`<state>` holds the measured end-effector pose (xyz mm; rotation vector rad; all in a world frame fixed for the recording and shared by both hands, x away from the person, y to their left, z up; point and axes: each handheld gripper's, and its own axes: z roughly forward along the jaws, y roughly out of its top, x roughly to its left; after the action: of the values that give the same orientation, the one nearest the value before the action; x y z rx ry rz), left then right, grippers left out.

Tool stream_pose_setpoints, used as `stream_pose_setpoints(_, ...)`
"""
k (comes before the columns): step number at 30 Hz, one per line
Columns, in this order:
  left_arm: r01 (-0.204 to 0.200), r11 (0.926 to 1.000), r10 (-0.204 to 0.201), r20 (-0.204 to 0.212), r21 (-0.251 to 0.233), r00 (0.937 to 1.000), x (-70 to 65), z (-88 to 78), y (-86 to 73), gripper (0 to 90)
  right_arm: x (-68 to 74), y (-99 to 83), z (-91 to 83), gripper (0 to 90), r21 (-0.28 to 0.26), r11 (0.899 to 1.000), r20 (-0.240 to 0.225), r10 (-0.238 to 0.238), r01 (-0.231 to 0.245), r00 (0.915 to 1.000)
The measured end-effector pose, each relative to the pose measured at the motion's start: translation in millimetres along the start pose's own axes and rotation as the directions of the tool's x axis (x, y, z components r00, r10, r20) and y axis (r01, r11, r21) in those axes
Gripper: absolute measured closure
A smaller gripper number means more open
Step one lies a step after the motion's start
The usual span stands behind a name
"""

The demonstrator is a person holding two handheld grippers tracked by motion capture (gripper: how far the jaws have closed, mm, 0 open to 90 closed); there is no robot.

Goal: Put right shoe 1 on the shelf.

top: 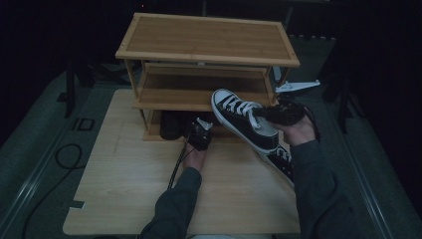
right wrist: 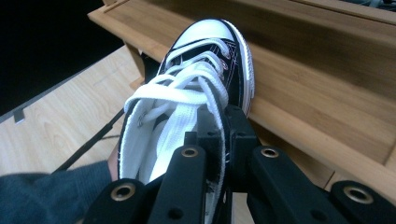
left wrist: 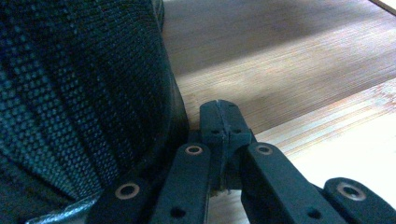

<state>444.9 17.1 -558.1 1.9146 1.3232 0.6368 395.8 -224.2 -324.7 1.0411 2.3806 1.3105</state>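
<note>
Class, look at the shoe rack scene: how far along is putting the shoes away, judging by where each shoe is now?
Done: dark shoes already sit on the rack's bottom shelf, where the left gripper rests shut. In hand: the right gripper is shut on the black sneaker, lifted with its toe at the middle shelf. Left: setting it down, then the second sneaker on the table.

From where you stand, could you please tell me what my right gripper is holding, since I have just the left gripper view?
Observer: The right gripper has its fingers shut on the collar of a black-and-white sneaker, lifted off the table.
Operator: Where does it point?
Observer: Its white toe cap points at the middle shelf of the bamboo shoe rack.
Operator: Any other shoes?
Observer: A second sneaker lies on the table under the right forearm.
</note>
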Motion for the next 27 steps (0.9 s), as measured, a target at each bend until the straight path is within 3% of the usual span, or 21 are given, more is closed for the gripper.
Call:
stream_pose_setpoints(15, -0.001, 1.0, 0.001, 0.0, 0.001, 1.0, -0.1, -0.1, 0.0, 90.0, -4.5, 17.6, 33.0, 87.1, -0.024, 0.997, 0.07, 0.077, -0.076, 0.9946)
stream_pose_setpoints(27, 0.0, 1.0, 0.0, 0.001, 0.002, 1.0, -0.1, 0.1, 0.2, 90.0, -1.4, 29.8, 64.1, 87.1, -0.087, 0.981, 0.127, 0.184, -0.174, 0.9746)
